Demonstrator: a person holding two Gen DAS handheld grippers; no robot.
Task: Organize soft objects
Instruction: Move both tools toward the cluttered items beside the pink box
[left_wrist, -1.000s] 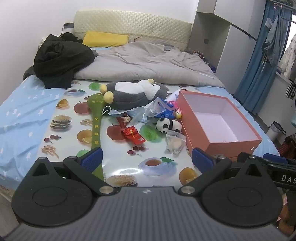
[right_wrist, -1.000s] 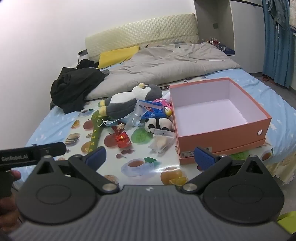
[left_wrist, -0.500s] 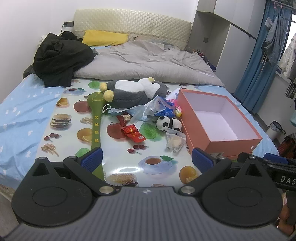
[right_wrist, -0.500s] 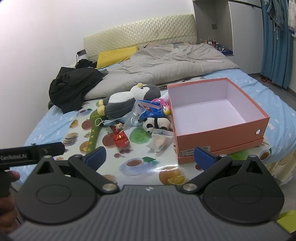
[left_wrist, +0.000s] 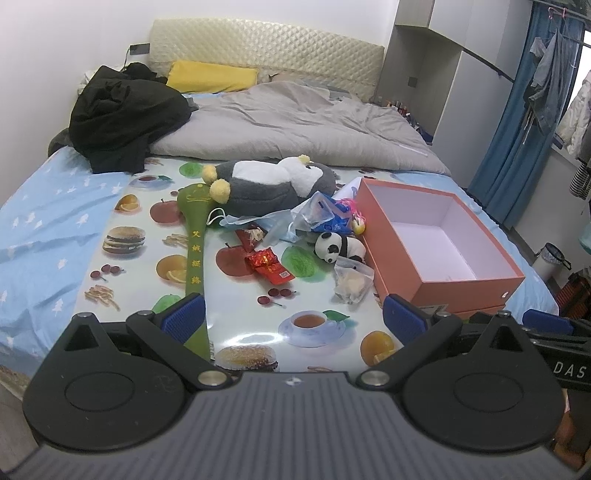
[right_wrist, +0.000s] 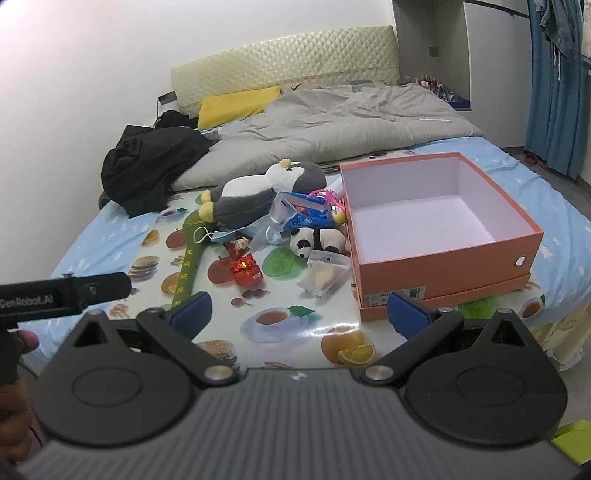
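Both pairs of jaws are held wide apart and empty above the near edge of a bed covered by a fruit-print sheet (left_wrist: 122, 258). From the left gripper (left_wrist: 291, 314), the soft objects are seen heaped ahead at 12 o'clock, well clear of the blue pads: a grey-and-white penguin plush (left_wrist: 273, 181) lies on its side at the far end of the pile, with a small panda plush (left_wrist: 338, 247) at 1 o'clock, just beside the open orange box (left_wrist: 465, 284). A long green plush stick (left_wrist: 194, 240) runs from the penguin's feet toward 11 o'clock, its near end passing by the left pad. Blue bags, a face mask, a red packet (left_wrist: 269, 264) and a clear pouch (left_wrist: 351, 282) are scattered between. From the right gripper (right_wrist: 299, 314), the box (right_wrist: 443, 254) is seen at 1 o'clock, empty inside, its near corner by the right pad; the panda (right_wrist: 316, 240) rests at 12 o'clock. Bare sheet lies open between jaws and pile. A grey duvet (left_wrist: 295, 129) and black clothing (left_wrist: 125, 118) fill the far half of the bed.
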